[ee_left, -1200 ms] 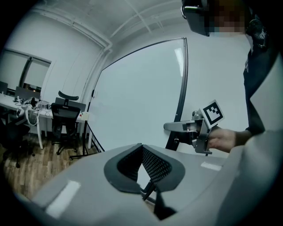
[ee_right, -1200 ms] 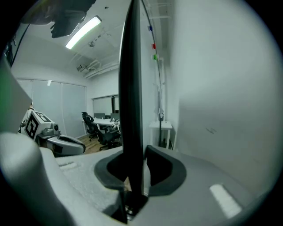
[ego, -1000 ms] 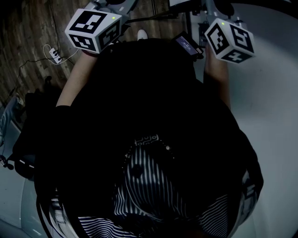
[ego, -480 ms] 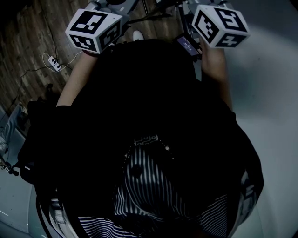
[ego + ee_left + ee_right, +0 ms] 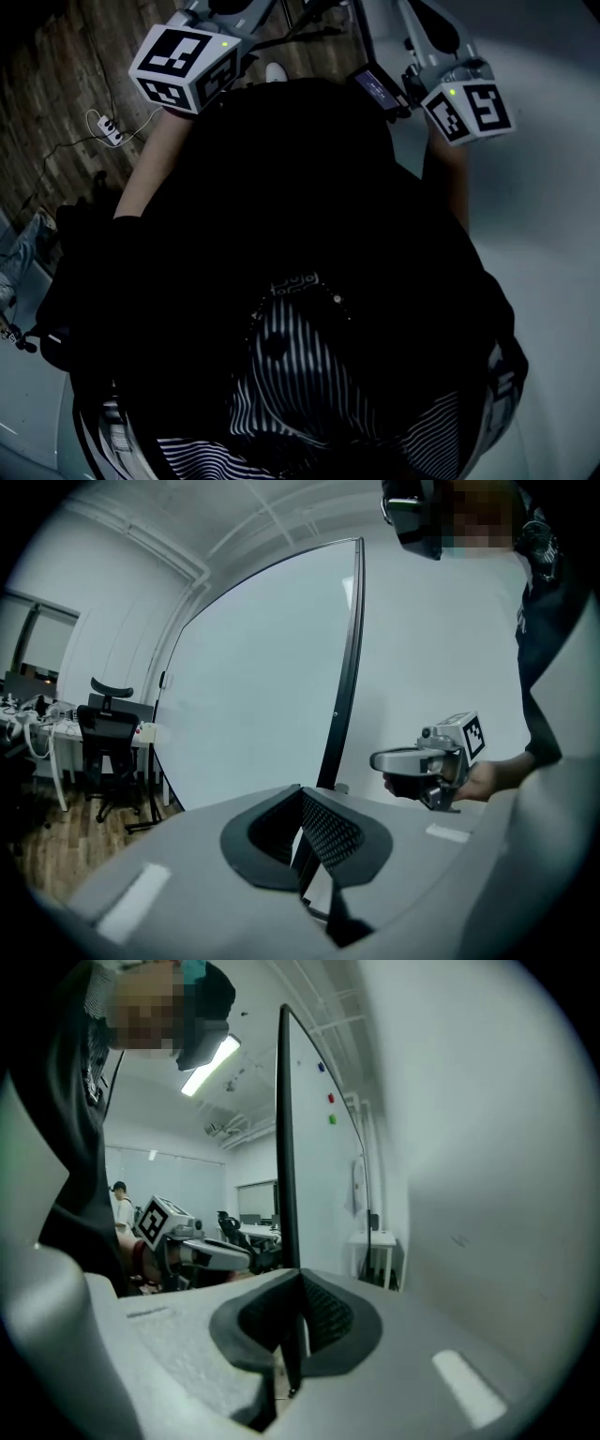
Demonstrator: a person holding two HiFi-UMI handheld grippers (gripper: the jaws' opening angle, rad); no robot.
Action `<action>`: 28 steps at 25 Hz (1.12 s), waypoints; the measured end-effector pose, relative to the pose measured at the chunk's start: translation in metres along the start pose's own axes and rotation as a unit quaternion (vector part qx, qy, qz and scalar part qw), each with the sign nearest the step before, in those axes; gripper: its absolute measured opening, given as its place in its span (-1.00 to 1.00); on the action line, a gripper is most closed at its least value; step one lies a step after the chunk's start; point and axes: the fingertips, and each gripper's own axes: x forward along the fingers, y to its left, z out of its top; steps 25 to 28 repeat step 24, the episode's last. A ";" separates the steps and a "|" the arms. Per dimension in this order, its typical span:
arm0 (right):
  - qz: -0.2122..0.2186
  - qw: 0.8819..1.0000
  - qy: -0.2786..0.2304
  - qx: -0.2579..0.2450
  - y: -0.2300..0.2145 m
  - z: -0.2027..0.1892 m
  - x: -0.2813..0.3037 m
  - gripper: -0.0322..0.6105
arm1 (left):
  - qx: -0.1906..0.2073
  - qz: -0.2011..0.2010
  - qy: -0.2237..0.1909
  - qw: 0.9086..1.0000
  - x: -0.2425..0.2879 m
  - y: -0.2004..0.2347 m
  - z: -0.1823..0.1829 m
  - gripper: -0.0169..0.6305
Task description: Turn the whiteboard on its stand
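Observation:
The whiteboard (image 5: 253, 686) stands upright, a white panel in a thin black frame (image 5: 343, 658). That frame runs down between the pads of my left gripper (image 5: 302, 797), which is shut on it. In the right gripper view I see the board edge-on as a black line (image 5: 283, 1129) that drops between the pads of my right gripper (image 5: 298, 1283), also shut on the frame. Each gripper shows in the other's view: the right one (image 5: 427, 761) in a hand, the left one (image 5: 192, 1246). In the head view only their marker cubes (image 5: 187, 64) (image 5: 469, 108) show.
Small magnets (image 5: 328, 1101) sit high on the board's face. An office chair (image 5: 105, 733) and a desk (image 5: 33, 719) stand at the left on the wood floor (image 5: 56, 841). A power strip with cable (image 5: 108, 117) lies on the floor. A person stands far off (image 5: 120, 1206).
In the head view the right gripper went up and left, then came back down to the right and turned, so its cube now looks smaller. The left gripper has barely moved.

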 end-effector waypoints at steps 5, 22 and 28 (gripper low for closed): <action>0.032 0.999 0.002 0.015 0.014 -0.015 -0.015 -0.89 | 0.009 -0.005 -0.004 1.000 0.003 -0.020 0.000 -0.94; 0.151 0.986 0.001 0.067 0.051 -0.053 -0.039 -0.89 | -0.009 -0.002 0.015 1.000 -0.018 -0.079 -0.030 -0.93; 0.170 0.983 0.012 0.072 0.059 -0.046 -0.030 -0.89 | -0.016 -0.011 0.015 1.000 -0.028 -0.074 -0.019 -0.93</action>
